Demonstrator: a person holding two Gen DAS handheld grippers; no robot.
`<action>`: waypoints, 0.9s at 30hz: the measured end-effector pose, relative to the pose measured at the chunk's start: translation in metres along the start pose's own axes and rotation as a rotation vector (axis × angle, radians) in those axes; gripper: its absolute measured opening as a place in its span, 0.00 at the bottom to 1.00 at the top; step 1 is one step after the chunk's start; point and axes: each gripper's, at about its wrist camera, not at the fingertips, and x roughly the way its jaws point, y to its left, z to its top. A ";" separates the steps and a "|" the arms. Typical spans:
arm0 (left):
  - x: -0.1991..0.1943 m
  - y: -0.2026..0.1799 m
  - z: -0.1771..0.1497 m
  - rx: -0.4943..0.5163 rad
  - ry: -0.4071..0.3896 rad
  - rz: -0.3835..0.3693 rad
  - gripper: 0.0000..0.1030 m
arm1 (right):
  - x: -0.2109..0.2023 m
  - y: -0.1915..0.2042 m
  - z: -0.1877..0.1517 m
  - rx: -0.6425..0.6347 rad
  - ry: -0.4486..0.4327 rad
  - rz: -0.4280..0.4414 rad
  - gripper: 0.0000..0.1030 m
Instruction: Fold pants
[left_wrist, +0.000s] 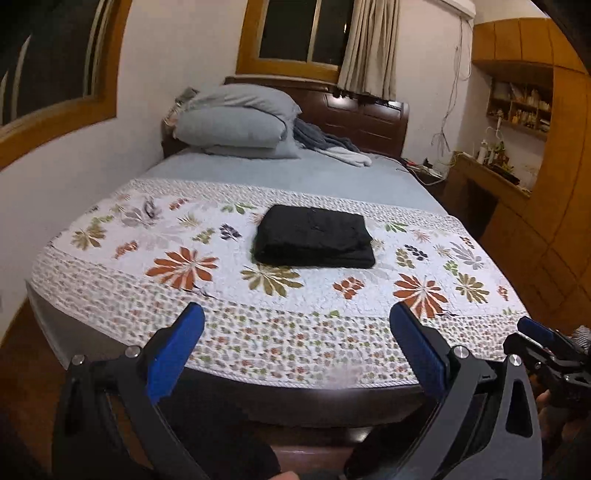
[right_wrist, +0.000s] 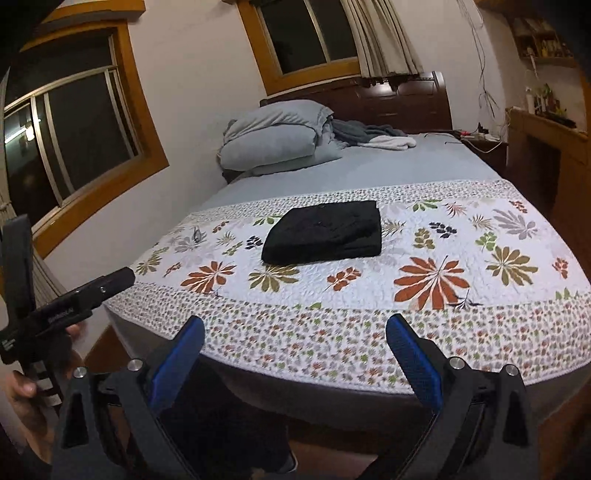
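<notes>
The black pants (left_wrist: 314, 236) lie folded into a compact rectangle on the floral quilt (left_wrist: 184, 302) in the middle of the bed; they also show in the right wrist view (right_wrist: 325, 232). My left gripper (left_wrist: 295, 317) is open and empty, held back over the foot of the bed, well short of the pants. My right gripper (right_wrist: 295, 328) is open and empty too, at the bed's near edge. The right gripper shows at the right edge of the left wrist view (left_wrist: 546, 347), and the left gripper's body at the left of the right wrist view (right_wrist: 74, 299).
Grey pillows (left_wrist: 236, 122) and crumpled cloths (left_wrist: 332, 147) lie at the head of the bed against the dark wooden headboard (left_wrist: 365, 118). A wall runs along the left side. Wooden cabinets and a desk (left_wrist: 517, 177) stand to the right.
</notes>
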 end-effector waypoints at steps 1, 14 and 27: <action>-0.006 -0.002 -0.002 0.014 -0.019 0.027 0.97 | 0.000 0.002 -0.001 -0.003 0.001 0.000 0.96; -0.012 0.007 0.000 0.001 -0.009 0.028 0.97 | 0.016 0.020 -0.001 -0.027 0.033 0.005 0.96; 0.021 0.008 -0.004 0.023 0.044 0.082 0.97 | 0.053 0.023 0.002 -0.042 0.050 0.005 0.96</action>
